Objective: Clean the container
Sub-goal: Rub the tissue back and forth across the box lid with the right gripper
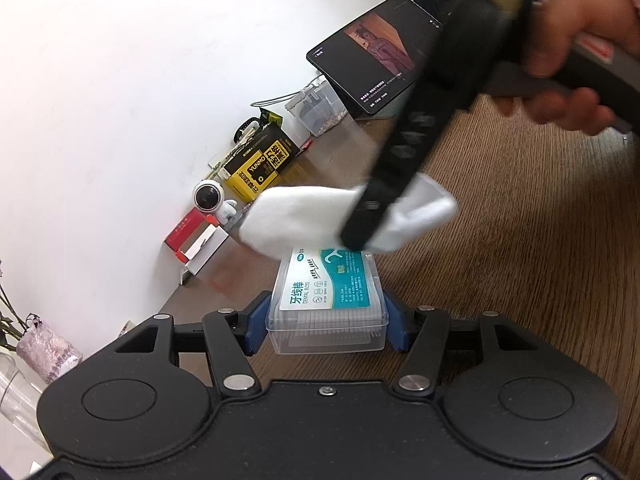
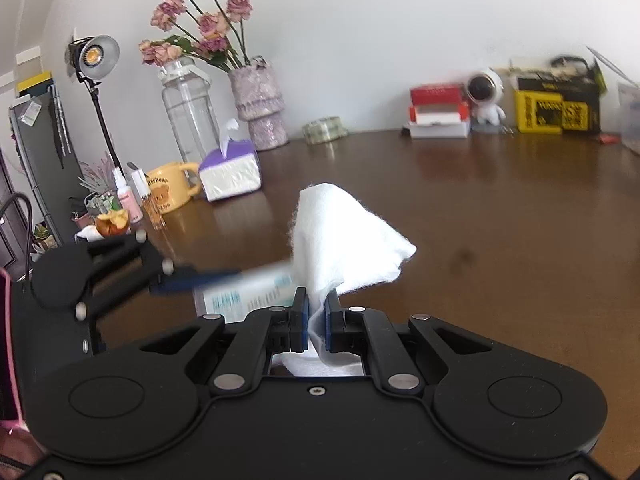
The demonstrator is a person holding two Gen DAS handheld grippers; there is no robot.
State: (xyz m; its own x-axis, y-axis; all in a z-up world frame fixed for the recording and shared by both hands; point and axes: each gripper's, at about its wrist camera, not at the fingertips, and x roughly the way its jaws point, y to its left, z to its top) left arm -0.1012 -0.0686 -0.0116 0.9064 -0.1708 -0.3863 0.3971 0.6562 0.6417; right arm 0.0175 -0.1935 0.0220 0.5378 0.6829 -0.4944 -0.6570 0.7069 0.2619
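Observation:
A clear plastic dental floss box [image 1: 329, 305] with a teal and white label is clamped between the blue pads of my left gripper [image 1: 327, 326], above the wooden table. My right gripper [image 2: 317, 322] is shut on a white wipe [image 2: 344, 240], whose loose end stands up in front of it. In the left wrist view the right gripper [image 1: 360, 236] comes down from the upper right and holds the wipe [image 1: 300, 216] at the far end of the box lid. In the right wrist view the box [image 2: 244, 292] is blurred, held by the left gripper [image 2: 176, 280].
Along the wall stand a tablet [image 1: 368, 64], a clear tub [image 1: 320, 110], a yellow and black box [image 1: 260, 168], an astronaut figure [image 1: 212, 200] and a red and white box [image 1: 196, 240]. A tissue box [image 2: 230, 172], yellow mug [image 2: 168, 192], water bottle [image 2: 188, 112] and flower vase [image 2: 260, 108] stand at the left.

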